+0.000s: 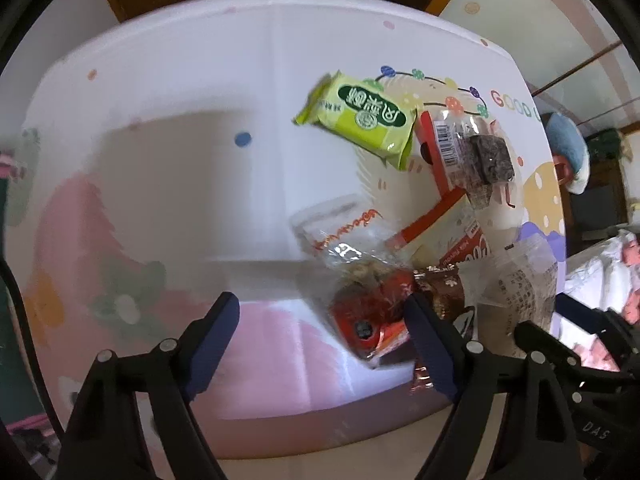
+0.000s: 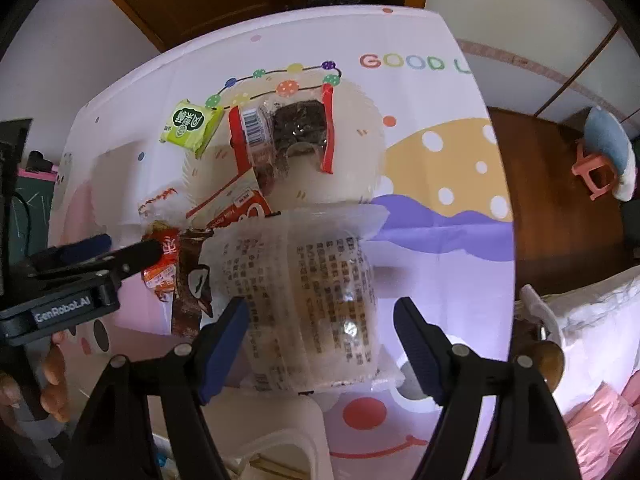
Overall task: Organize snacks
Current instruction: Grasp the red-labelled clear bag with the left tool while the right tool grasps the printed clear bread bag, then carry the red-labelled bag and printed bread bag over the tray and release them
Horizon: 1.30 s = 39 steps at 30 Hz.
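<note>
1. Left tongs (image 1: 320, 316): jaws parted, holding nothing; red snack packet (image 1: 370, 320) lies just inside its right-hand finger.
2. Right tongs (image 2: 320, 316): jaws parted, gripping nothing; clear printed cracker pack (image 2: 308, 292) sits between them.
3. Green packet (image 2: 192, 124): beyond both tongs, on the patterned tablecloth (image 2: 440, 160).
4. Dark cake in clear wrap (image 2: 298, 124): beside the green packet.

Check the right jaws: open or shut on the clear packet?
Open. The right gripper straddles the clear printed packet, with gaps at both pads.
</note>
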{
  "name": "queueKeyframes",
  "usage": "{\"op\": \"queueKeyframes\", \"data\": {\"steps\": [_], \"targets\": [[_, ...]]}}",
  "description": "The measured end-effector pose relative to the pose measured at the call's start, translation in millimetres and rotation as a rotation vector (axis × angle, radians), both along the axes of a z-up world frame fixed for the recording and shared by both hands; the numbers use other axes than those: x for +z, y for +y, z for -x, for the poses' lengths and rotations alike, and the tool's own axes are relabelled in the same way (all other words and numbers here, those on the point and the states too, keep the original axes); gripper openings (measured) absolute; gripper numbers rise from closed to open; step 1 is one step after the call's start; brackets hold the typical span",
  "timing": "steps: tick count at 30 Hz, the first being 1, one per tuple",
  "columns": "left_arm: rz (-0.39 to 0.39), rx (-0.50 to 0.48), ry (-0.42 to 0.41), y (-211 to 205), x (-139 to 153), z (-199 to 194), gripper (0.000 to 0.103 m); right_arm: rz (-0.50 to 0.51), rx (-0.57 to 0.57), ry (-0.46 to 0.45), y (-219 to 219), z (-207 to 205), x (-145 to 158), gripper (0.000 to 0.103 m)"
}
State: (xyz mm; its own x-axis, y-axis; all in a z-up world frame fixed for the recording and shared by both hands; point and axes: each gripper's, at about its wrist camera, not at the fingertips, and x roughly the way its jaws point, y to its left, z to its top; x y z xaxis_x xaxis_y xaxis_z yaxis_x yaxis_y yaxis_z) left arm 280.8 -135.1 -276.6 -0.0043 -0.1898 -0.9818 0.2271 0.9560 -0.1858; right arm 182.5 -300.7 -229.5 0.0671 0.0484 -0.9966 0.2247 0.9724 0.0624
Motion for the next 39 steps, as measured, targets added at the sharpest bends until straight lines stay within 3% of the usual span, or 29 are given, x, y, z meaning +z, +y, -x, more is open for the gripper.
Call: {"op": "queueKeyframes", "data": {"steps": [8, 10, 12, 14, 20, 28, 39], "targets": [[-0.004, -0.018, 0.016, -14, -14, 9, 0.08, -0.035, 0.004, 0.021, 2, -7, -12, 0.076], [-0.025, -0.033, -0.007, -17, -12, 13, 0.075, -0.022, 0.012, 0.028, 4, -9, -15, 0.076], [-0.036, -0.034, -0.026, -20, -10, 15, 0.051, -0.017, 0.016, 0.032, 5, -10, -17, 0.076], [-0.04, -0.037, -0.028, -22, -8, 16, 0.041, -0.011, 0.023, 0.031, 7, -11, -17, 0.074], [-0.044, -0.027, -0.053, -11, 3, 16, 0.039, -0.003, 0.037, 0.006, 14, -7, -14, 0.063], [-0.032, 0.025, -0.172, 24, 59, 21, 0.039, 0.035, 0.03, -0.08, 18, 6, 15, 0.06], [0.003, 0.077, -0.352, 69, 166, 54, 0.039, 0.118, 0.004, -0.336, 29, 22, 119, 0.06]]}}
